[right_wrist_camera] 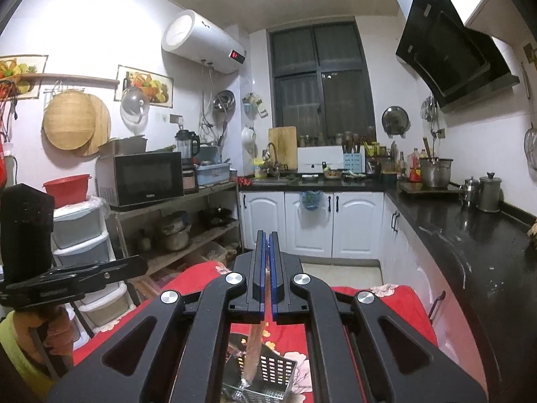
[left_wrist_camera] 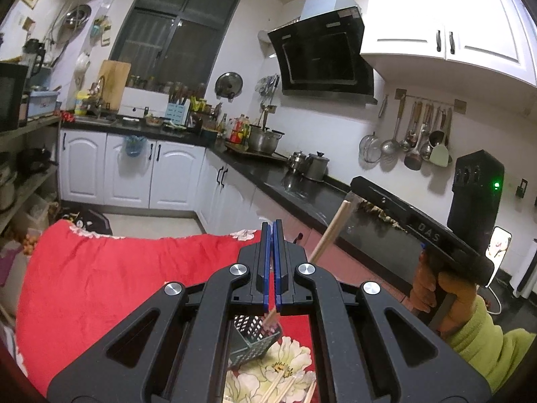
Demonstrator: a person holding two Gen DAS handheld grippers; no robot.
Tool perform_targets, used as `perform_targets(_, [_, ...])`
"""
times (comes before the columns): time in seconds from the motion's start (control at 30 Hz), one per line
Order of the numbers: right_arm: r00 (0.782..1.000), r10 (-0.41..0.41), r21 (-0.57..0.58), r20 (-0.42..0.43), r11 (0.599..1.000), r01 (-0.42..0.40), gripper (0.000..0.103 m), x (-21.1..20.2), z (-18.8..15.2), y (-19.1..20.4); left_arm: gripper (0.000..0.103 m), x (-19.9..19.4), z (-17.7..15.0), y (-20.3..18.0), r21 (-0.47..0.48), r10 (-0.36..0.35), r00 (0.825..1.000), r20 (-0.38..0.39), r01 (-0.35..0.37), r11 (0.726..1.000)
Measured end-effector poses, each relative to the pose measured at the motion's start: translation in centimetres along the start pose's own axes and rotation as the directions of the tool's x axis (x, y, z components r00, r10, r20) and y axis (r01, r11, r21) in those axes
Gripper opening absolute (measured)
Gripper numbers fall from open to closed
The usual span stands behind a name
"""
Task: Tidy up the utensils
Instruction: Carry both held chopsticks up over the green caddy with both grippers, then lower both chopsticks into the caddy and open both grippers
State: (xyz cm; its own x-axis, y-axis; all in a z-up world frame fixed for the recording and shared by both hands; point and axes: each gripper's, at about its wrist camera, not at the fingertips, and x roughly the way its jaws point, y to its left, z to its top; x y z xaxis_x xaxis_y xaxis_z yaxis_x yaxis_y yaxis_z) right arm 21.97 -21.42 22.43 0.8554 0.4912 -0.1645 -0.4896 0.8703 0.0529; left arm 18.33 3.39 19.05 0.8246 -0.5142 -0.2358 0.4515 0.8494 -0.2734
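On the far left of the right wrist view a hand (right_wrist_camera: 43, 332) in a yellow-green sleeve grips the handle of the left tool (left_wrist_camera: 273, 226), whose black body juts in from that edge. In its own camera the left tool's blue-padded fingers stand pressed together with nothing between them. Under its frame, a red floral cloth (left_wrist_camera: 100, 285) covers the tabletop, and on it sits a dark perforated utensil basket (left_wrist_camera: 253, 342), tipped a little. Loose wooden chopsticks (left_wrist_camera: 278, 386) lie on the flower print just in front of the basket, near the bottom edge.

Moving right, the right tool (right_wrist_camera: 267, 238) is clamped narrow on a pale wooden chopstick (right_wrist_camera: 255, 339); the stick runs between the pads and slants down so that its lower end is inside the basket (right_wrist_camera: 268, 372). The stick is blurred there, so whether its tip touches the basket floor is hard to say. From the left wrist view the same stick's upper end (left_wrist_camera: 330, 231) pokes up beside the right tool's body, and its lower part shows under the left tool's frame at the basket's rim.

Farther right in that view, the other hand (left_wrist_camera: 436, 288) holds the right tool's handle. Behind runs the dark kitchen counter (left_wrist_camera: 302, 194) with two steel kettles (left_wrist_camera: 308, 164), and ladles and skimmers (left_wrist_camera: 412, 141) hang on a wall rail
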Motion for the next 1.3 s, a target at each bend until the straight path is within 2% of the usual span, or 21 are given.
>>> perform_targets(0.3, [0.996,-0.020,0.021,-0.087,1.000,0.022,0.002,3.7,-3.2,-0.1,0.000,1.9,-1.9,1.3,-0.051,-0.014,0.998,-0.063,0.010,0.999])
perform_targets(0.57, [0.988,0.007,0.052,-0.152,0.999,0.001,0.003,5.2,-6.2,0.2,0.000,3.9,-4.3,2.4,-0.088,-0.027,0.993,-0.118,0.016,0.996])
perform_targets(0.7, [0.984,-0.004,0.069,-0.178,0.997,0.017,0.004,5.6,-7.1,0.1,0.000,4.8,-5.4,3.0,-0.100,-0.020,0.989,-0.149,0.005,0.995])
perform_targets(0.73, [0.983,-0.011,0.070,-0.184,0.997,0.024,0.007,5.7,-7.3,0.0,0.000,5.1,-5.7,3.2,-0.103,-0.014,0.987,-0.160,-0.003,0.995])
perform_targets(0.83, [0.982,-0.042,0.073,-0.185,0.996,0.056,0.026,5.5,-7.7,-0.4,0.001,5.5,-6.5,3.9,-0.117,0.004,0.983,-0.183,-0.025,0.993])
perform_targets(0.87, [0.982,-0.052,0.076,-0.181,0.995,0.066,0.027,5.2,-7.9,-0.6,0.002,5.5,-6.8,4.2,-0.121,0.012,0.982,-0.189,-0.035,0.992])
perform_targets(0.9, [0.982,-0.055,0.078,-0.181,0.994,0.070,0.027,5.0,-8.1,-0.8,0.006,5.5,-6.8,4.4,-0.124,0.018,0.982,-0.190,-0.042,0.991])
perform_targets(1.0, [0.981,-0.071,0.088,-0.182,0.992,0.088,0.034,4.3,-8.5,-1.5,0.031,4.7,-7.3,4.9,-0.124,0.063,0.982,-0.178,-0.085,0.989])
perform_targets(1.07, [0.982,-0.085,0.092,-0.171,0.990,0.102,0.043,3.5,-8.6,-1.8,0.033,4.1,-7.4,4.9,-0.112,0.078,0.984,-0.162,-0.097,0.989])
perform_targets(1.2, [0.979,-0.117,0.088,-0.167,0.987,0.133,0.049,2.1,-9.1,-2.4,0.059,2.4,-7.7,4.9,-0.103,0.120,0.985,-0.120,-0.133,0.986])
perform_targets(1.3, [0.975,-0.144,0.079,-0.168,0.984,0.159,0.058,0.9,-9.5,-2.5,0.069,1.3,-7.8,5.0,-0.114,0.143,0.985,-0.096,-0.154,0.982])
